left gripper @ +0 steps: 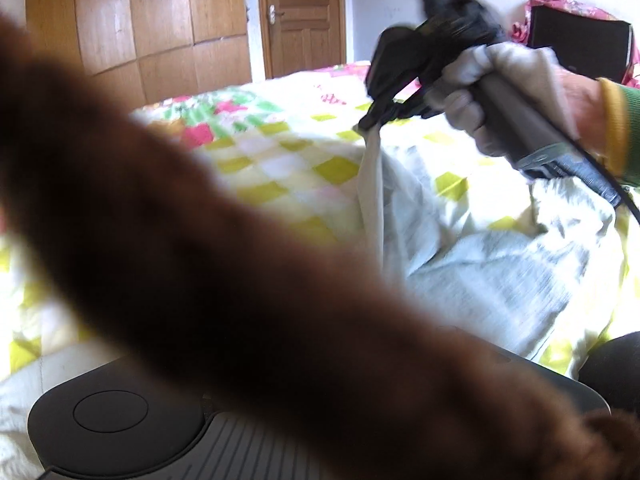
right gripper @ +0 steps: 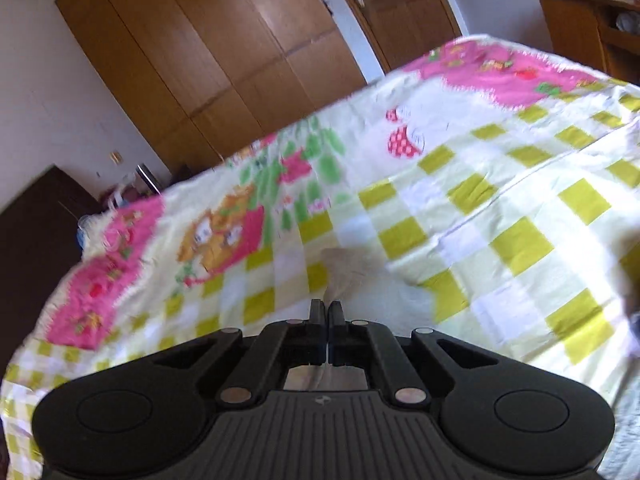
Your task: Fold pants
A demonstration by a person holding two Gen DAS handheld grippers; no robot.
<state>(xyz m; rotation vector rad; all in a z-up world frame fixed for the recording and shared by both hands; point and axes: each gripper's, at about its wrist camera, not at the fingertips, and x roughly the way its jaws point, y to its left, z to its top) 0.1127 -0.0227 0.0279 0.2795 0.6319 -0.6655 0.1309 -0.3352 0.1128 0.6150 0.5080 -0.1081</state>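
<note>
Pale grey pants (left gripper: 472, 248) lie crumpled on the checked bed cover. In the left wrist view my right gripper (left gripper: 370, 120), held by a gloved hand, is shut on an edge of the pants and lifts it off the bed. In the right wrist view its jaws (right gripper: 328, 310) are closed, with a pale strip of the pants (right gripper: 340, 272) pinched between the tips. A blurred brown furry sleeve (left gripper: 200, 280) covers the left gripper's fingers, so I cannot see them.
The bed cover (right gripper: 520, 220) is yellow-green checked with pink cartoon patches. Wooden wardrobe doors (right gripper: 208, 60) and a door (left gripper: 304, 12) stand behind the bed. A dark cabinet (right gripper: 36, 232) is at the left and a wooden shelf (right gripper: 588, 28) at the right.
</note>
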